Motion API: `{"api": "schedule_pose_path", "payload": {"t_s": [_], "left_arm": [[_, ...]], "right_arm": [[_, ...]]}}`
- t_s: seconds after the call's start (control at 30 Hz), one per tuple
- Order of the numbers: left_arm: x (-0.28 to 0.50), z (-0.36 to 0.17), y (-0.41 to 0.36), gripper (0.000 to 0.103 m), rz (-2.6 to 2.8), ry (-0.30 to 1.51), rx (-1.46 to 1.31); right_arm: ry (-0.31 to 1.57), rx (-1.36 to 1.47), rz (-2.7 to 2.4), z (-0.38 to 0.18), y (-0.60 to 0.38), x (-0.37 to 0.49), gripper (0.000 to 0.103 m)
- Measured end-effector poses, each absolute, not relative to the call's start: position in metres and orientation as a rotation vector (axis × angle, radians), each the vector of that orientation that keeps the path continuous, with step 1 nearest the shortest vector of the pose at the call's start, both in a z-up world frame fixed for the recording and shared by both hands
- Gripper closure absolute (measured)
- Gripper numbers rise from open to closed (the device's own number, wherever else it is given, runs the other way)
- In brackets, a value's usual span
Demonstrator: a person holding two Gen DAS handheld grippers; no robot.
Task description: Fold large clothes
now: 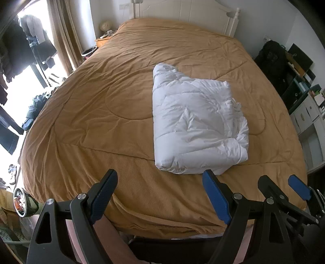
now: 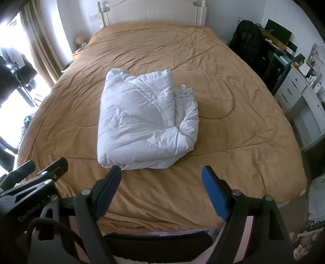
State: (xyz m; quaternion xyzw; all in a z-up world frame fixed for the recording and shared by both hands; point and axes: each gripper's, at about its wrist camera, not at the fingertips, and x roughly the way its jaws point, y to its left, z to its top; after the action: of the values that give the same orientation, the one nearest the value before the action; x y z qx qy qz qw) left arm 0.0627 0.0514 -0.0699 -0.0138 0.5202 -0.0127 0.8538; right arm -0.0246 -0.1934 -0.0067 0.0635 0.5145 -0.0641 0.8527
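A white padded quilt point(image 1: 195, 123) lies folded into a thick bundle on the tan bedspread point(image 1: 91, 105); its loose layered edges face right. It also shows in the right wrist view point(image 2: 142, 121) on the bedspread point(image 2: 233, 142). My left gripper point(image 1: 160, 176) is open and empty, held above the foot of the bed just short of the bundle's near edge. My right gripper point(image 2: 162, 172) is open and empty too, beside the left one. The right gripper shows at the lower right of the left wrist view point(image 1: 279, 181).
A white headboard point(image 1: 189, 12) stands at the far end. Curtains and hanging clothes point(image 1: 30, 44) are on the left by a bright window. Black bags and white drawers point(image 2: 294, 89) line the right wall. A bin point(image 1: 22, 203) sits on the floor at the left.
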Motion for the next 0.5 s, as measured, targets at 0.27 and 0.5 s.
{"api": "schedule_pose_path", "payload": {"t_s": [0.27, 0.5], "left_arm": [[0.0593, -0.0686, 0.0524, 0.017, -0.014, 1.102, -0.038], [0.0592, -0.0678, 0.0503, 0.017, -0.006, 1.100, -0.028]], "right_arm": [[1.084, 0.119, -0.139, -0.0065, -0.1912, -0.0256, 0.022], [1.080, 0.120, -0.148, -0.0059, -0.1874, -0.0272, 0.022]]}}
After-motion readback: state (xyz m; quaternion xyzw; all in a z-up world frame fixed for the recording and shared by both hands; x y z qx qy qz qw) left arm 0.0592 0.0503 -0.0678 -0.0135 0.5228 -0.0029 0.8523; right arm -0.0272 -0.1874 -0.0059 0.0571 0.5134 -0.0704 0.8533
